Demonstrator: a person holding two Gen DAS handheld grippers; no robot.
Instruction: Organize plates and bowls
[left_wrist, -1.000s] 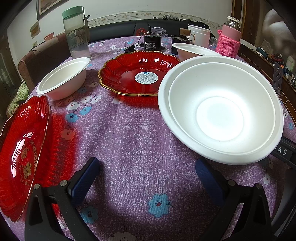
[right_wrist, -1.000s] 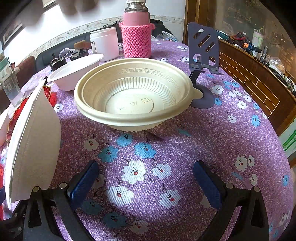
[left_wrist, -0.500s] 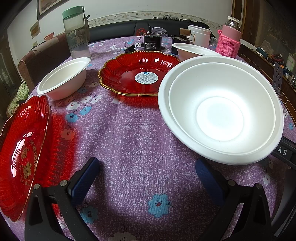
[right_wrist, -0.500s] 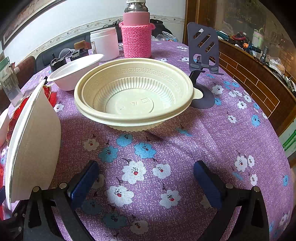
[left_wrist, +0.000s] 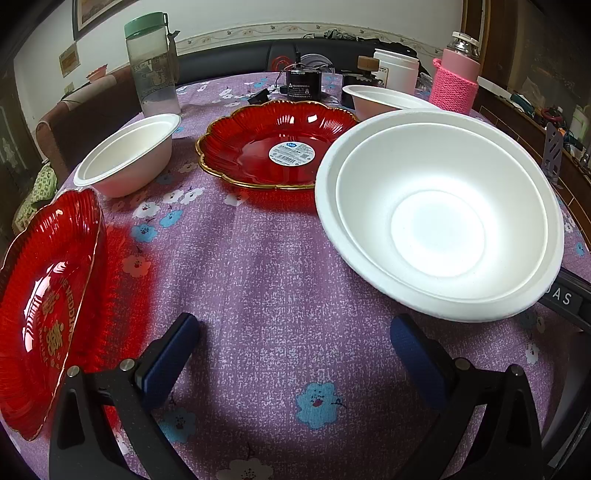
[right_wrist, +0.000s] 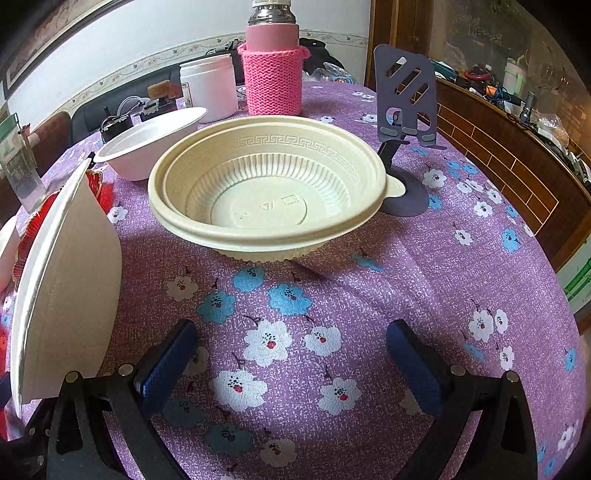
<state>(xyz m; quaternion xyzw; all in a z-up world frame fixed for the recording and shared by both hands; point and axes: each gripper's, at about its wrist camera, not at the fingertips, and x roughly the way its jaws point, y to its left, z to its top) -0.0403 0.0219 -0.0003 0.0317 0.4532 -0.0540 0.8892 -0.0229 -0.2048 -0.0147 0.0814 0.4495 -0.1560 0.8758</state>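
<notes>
My left gripper (left_wrist: 295, 347) stands open over bare purple cloth. Just right of it sits a large white bowl (left_wrist: 439, 214), apparently two nested. A red scalloped plate (left_wrist: 273, 144) lies beyond, another red plate (left_wrist: 48, 306) at the near left edge, a small white bowl (left_wrist: 129, 151) at the left, and one more white bowl (left_wrist: 384, 99) at the back. My right gripper (right_wrist: 291, 354) is open too, empty, in front of a cream plastic bowl (right_wrist: 266, 192). The large white bowl (right_wrist: 66, 280) fills that view's left edge; a small white bowl (right_wrist: 151, 144) sits behind.
A clear bottle with a green lid (left_wrist: 151, 62), a white jar (right_wrist: 208, 86), a flask in a pink knitted sleeve (right_wrist: 271, 70), a small black device (left_wrist: 303, 86) and a grey phone stand (right_wrist: 404, 122) stand along the back. The table edge drops off on the right beside a wooden ledge (right_wrist: 509, 155).
</notes>
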